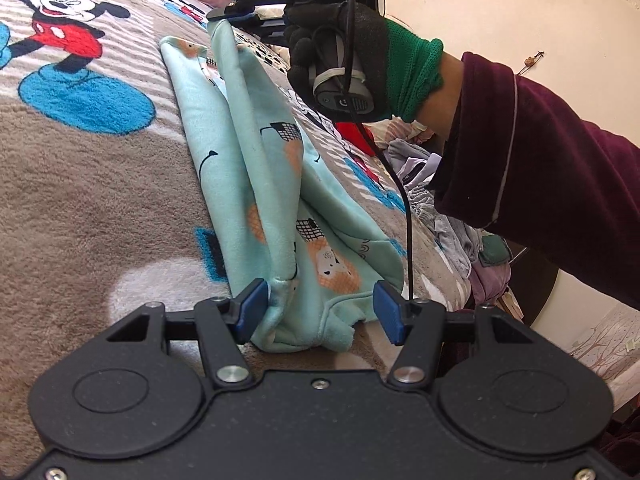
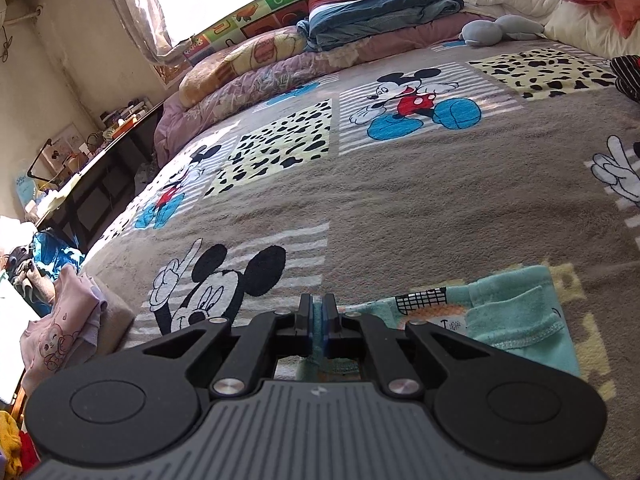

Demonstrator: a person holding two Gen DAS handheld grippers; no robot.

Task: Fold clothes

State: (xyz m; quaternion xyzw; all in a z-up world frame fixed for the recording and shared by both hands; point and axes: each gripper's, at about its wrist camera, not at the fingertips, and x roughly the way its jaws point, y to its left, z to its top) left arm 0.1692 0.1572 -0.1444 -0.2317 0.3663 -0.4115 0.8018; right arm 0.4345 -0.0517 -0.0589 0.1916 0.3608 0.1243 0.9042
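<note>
Beside the mint garment (image 1: pixel 276 184), laundry pile (image 1: pixel 448 208).

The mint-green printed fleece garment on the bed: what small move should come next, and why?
Probably close the left gripper on the near end of the mint-green printed fleece garment. Its blue pads stand apart with bunched cloth between them, while the right gripper already pinches the far end, lifted above the brown cartoon-mouse blanket.
</note>
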